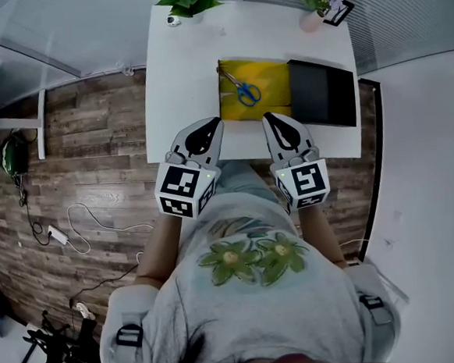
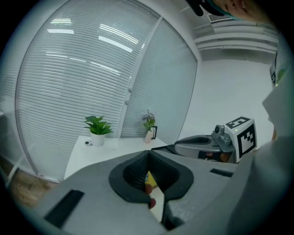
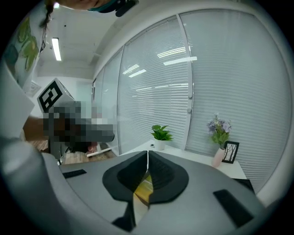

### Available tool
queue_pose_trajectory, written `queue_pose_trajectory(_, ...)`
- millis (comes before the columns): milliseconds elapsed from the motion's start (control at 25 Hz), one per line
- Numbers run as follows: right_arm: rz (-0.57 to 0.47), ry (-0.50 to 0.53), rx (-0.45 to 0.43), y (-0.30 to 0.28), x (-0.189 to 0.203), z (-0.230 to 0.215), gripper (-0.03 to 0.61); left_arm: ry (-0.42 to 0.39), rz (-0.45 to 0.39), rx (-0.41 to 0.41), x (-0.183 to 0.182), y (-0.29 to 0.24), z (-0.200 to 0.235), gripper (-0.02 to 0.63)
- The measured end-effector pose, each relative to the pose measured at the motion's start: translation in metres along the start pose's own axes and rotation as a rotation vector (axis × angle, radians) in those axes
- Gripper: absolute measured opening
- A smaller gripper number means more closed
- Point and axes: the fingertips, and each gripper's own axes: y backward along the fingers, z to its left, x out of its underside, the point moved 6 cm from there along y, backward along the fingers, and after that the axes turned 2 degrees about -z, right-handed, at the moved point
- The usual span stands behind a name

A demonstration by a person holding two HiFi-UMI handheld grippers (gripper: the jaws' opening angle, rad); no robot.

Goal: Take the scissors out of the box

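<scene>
Both my grippers at near edge of white table [image 1: 186, 55], tips just short of yellow box [image 1: 275, 95]. My left gripper [image 1: 212, 125]: jaws clenched together, nothing between. My right gripper [image 1: 272, 119]: same, closed on nothing. Scissors [image 1: 242, 89], blue handles, lying inside box, untouched. Black tray [image 1: 323, 92] touching box's right side.

No readable text, brand or number showing anywhere. Only coded square markers [image 1: 178, 182] showing, on cube [image 1: 189, 199] of left claw [image 1: 213, 123] and cube [image 1: 305, 183] of right claw [image 1: 270, 118]; no letters in them.
</scene>
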Motion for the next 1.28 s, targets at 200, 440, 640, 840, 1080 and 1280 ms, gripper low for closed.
queue_pose_trajectory(200,0.044,-0.002,-0.016,-0.024,0.004,-0.015,0.009,0.006,0.015,-0.003,-0.009,-0.022,0.018,-0.003)
queue_pose_trajectory(440,0.147,-0.007,-0.062,-0.049,0.021,-0.027,0.022,0.018,0.039,-0.002,-0.011,-0.044,0.034,-0.003)
queue_pose_trajectory(640,0.217,-0.002,-0.075,-0.065,0.035,-0.034,0.041,0.03,0.054,-0.032,-0.009,-0.055,0.053,-0.003)
queue_pose_trajectory(840,0.256,-0.008,-0.09,-0.076,0.042,-0.041,0.061,0.032,0.063,-0.034,-0.014,-0.067,0.064,-0.003)
queue_pose_trajectory(1080,0.301,-0.012,-0.111,-0.089,0.049,-0.048,0.077,0.032,0.071,-0.031,-0.018,-0.083,0.071,-0.003)
queue_pose_trajectory(1280,0.337,-0.01,-0.138,-0.097,0.054,-0.053,0.086,0.038,0.09,-0.029,-0.017,-0.093,0.076,-0.003)
